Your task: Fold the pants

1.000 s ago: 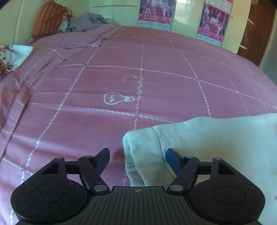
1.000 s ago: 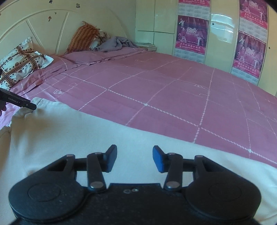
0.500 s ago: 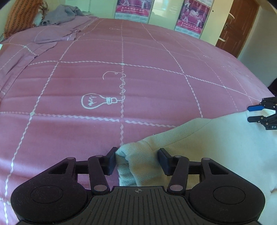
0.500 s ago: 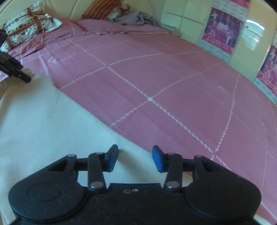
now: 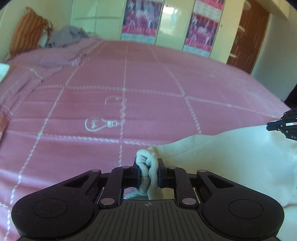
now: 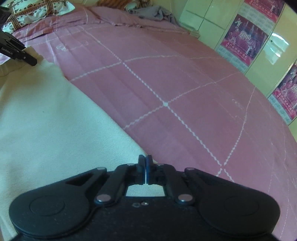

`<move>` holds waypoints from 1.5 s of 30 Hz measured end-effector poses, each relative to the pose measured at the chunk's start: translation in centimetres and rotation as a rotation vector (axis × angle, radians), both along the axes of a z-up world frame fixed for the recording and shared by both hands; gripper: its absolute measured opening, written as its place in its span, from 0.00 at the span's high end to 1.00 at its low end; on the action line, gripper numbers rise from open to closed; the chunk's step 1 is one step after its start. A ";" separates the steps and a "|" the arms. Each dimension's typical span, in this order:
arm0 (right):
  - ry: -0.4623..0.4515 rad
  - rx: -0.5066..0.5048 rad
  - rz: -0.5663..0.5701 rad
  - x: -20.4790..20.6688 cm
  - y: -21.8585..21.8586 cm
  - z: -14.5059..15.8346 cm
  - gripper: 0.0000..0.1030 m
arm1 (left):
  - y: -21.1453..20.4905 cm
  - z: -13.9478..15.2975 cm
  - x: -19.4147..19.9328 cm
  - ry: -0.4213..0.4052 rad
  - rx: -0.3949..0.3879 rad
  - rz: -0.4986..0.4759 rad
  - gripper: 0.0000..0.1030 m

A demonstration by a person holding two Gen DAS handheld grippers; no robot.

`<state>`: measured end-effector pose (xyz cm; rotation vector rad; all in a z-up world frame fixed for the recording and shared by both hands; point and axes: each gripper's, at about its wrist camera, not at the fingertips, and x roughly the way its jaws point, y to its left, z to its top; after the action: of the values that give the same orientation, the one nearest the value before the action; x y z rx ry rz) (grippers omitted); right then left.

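Observation:
Cream-white pants lie on a pink bedspread. In the left wrist view my left gripper is shut on a bunched corner of the pants at their left end. In the right wrist view the pants spread over the left half, and my right gripper is shut on their thin far edge, with a sliver of cloth between the jaws. The right gripper also shows at the right edge of the left wrist view, and the left gripper at the upper left of the right wrist view.
A patterned pillow, an orange cushion and a grey crumpled cloth lie at the head of the bed. Wardrobe doors with posters and a brown door stand beyond the bed.
Both grippers have closed: the left on the bunched corner of the pants, the right on their edge. Both were open half a second ago.

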<state>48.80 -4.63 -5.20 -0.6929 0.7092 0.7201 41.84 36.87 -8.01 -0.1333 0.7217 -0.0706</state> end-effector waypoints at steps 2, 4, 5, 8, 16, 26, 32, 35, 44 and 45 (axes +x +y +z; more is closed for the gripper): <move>-0.058 0.033 0.017 -2.4 -1.3 2.0 0.99 | -0.5 2.0 -2.5 -0.072 0.009 -0.020 0.84; -0.122 0.056 0.040 -5.4 -2.8 4.1 0.99 | -1.0 3.7 -5.2 -0.131 0.016 -0.045 0.84; -0.152 0.053 0.057 -7.0 -3.5 4.9 0.99 | -1.4 4.5 -6.5 -0.149 0.021 -0.054 0.84; -0.218 0.072 0.080 -11.9 -5.6 7.0 0.99 | -3.1 5.6 -10.4 -0.180 0.086 -0.099 0.84; -0.249 0.142 0.004 -23.5 -10.4 6.2 0.99 | -8.0 4.0 -20.5 -0.210 0.205 -0.096 0.84; -0.081 0.237 -0.290 -28.4 -14.2 0.5 0.84 | -9.3 0.9 -27.3 -0.125 0.078 0.088 0.68; 0.037 0.448 -0.494 -27.3 -18.7 2.2 0.71 | -8.3 1.5 -30.0 -0.126 -0.119 0.254 0.62; 0.175 0.584 -0.596 -25.7 -20.6 1.5 0.66 | -7.1 0.5 -29.8 -0.119 -0.344 0.311 0.62; 0.356 0.748 -0.755 -22.6 -21.9 -1.4 0.65 | -5.9 -3.4 -27.7 -0.084 -0.719 0.415 0.62; 0.364 0.754 -0.762 -22.4 -21.8 -1.6 0.65 | -5.8 -3.9 -27.7 -0.074 -0.763 0.431 0.62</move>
<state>26.36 -26.40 -6.78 0.4100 0.8753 0.3442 14.14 31.06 -11.91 -1.0056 0.5483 0.0650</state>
